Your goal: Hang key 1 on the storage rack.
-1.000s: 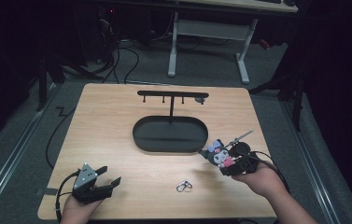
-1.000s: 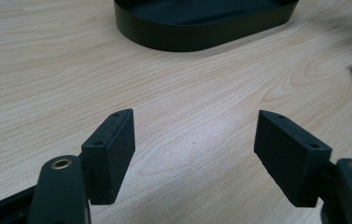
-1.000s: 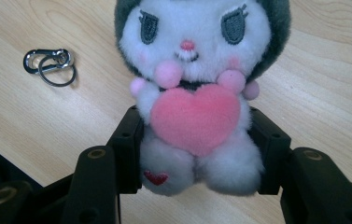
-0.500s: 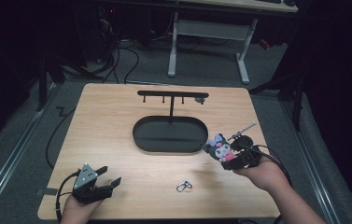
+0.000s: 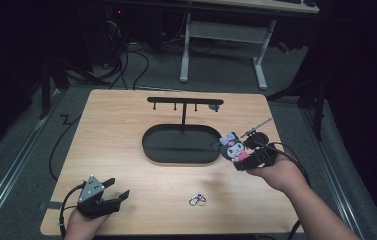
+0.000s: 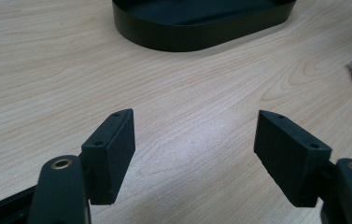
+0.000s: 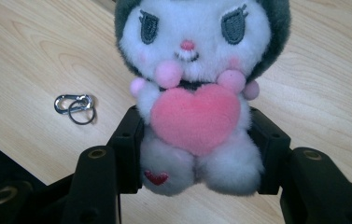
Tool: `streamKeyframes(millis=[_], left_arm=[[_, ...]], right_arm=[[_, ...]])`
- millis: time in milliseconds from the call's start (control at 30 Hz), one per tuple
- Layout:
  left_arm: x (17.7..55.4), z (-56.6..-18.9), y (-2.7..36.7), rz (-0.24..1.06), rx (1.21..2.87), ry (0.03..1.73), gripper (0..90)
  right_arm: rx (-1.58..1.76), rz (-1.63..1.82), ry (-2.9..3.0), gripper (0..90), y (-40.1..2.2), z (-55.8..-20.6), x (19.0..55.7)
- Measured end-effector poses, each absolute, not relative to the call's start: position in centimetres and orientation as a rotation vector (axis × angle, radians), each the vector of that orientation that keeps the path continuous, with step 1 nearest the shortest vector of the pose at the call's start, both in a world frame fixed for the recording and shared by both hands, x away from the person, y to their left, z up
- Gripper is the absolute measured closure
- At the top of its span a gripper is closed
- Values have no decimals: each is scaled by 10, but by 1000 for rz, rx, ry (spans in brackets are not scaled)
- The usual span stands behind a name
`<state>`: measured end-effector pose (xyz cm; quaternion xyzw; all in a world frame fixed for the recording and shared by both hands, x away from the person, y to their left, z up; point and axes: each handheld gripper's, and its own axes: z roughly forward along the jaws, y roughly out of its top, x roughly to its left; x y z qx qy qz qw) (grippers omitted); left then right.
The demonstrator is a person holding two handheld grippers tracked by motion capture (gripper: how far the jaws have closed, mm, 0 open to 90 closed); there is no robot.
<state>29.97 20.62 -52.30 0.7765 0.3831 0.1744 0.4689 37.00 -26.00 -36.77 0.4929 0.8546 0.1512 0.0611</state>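
Softly furred, the plush doll (image 7: 192, 100) — white face, dark hood, pink heart — sits pinched at its lower body between the right gripper (image 7: 197, 154) fingers, above the wood-grain surface (image 5: 126, 125) beside the oval black tray (image 5: 181, 145). Nearby lies a metal clip (image 5: 196, 199). The left gripper (image 6: 194, 149) fingers stand spread — holding nothing.

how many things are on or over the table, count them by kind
plush toy: 1, held in the right gripper
metal clip with ring: 1, lying on the table
black stand with oval tray: 1
grippers: 2, the left gripper open with nothing between its jaws
total: 5
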Motion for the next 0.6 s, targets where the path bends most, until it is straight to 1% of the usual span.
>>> streamKeyframes(millis=[600], left_arm=[[300,-523,207,428,1908,935,300]], right_arm=[[1520,467,2584,494,-256,-344,393]])
